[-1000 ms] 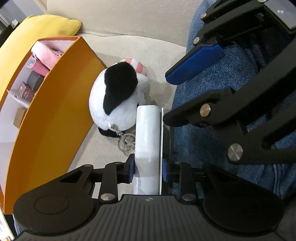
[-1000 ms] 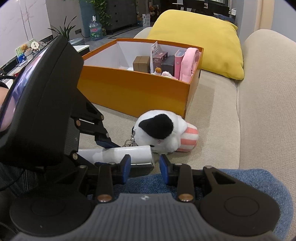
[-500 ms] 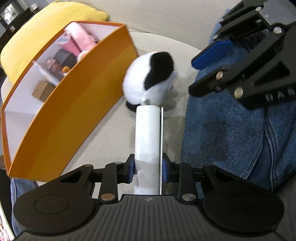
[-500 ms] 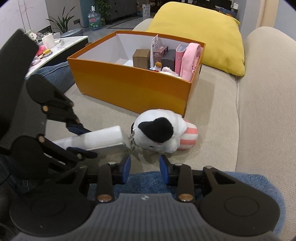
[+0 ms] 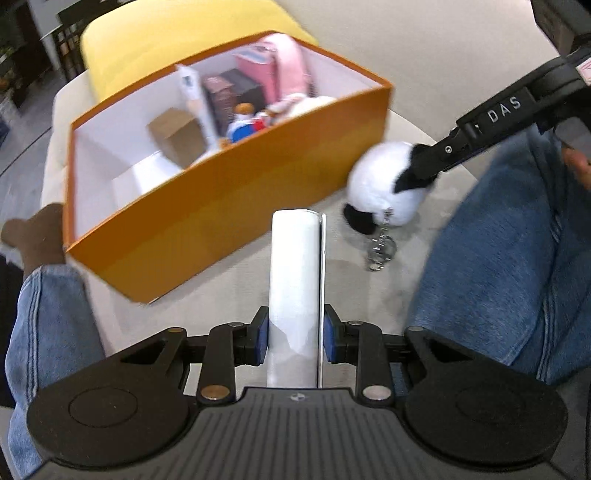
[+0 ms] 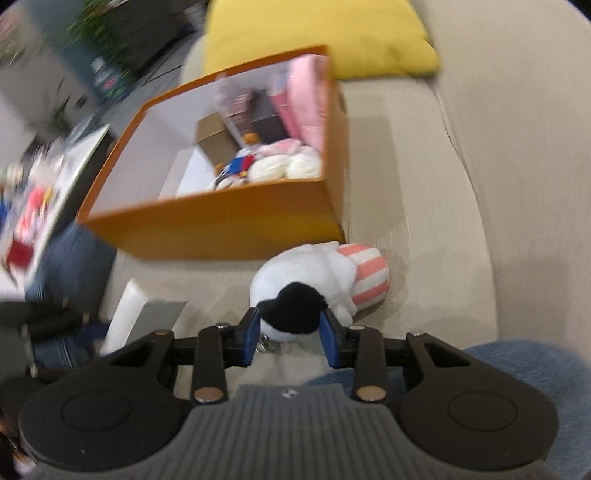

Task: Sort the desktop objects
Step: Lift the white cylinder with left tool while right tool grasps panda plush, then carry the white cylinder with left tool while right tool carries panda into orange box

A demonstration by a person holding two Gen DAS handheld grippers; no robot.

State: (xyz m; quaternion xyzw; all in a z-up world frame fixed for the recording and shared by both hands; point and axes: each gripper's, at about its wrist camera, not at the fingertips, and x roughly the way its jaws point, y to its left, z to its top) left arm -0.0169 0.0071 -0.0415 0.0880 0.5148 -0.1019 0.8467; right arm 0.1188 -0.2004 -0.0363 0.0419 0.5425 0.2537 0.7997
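Observation:
My left gripper (image 5: pixel 295 336) is shut on a long white box (image 5: pixel 295 266), which sticks out ahead above the beige sofa seat. Beyond it stands an orange box (image 5: pixel 229 199) with several small items inside. To the right lies a white and black plush toy (image 5: pixel 376 184) with a metal key ring (image 5: pixel 380 251). In the right wrist view my right gripper (image 6: pixel 290 334) is down at the plush toy (image 6: pixel 317 273). Its jaws are opening, and the toy's black patch sits between the blue pads. The toy rests on the seat in front of the orange box (image 6: pixel 221 225).
A yellow cushion (image 6: pixel 317 33) leans at the back of the sofa behind the box. A person's legs in blue jeans (image 5: pixel 517 258) flank the seat on both sides. A low table with small items (image 6: pixel 44 192) stands at the far left, blurred.
My left gripper rose and swung left with the white box, so the orange box's inside now shows. My right gripper rolled and came down over the plush toy, with its black patch between the pads.

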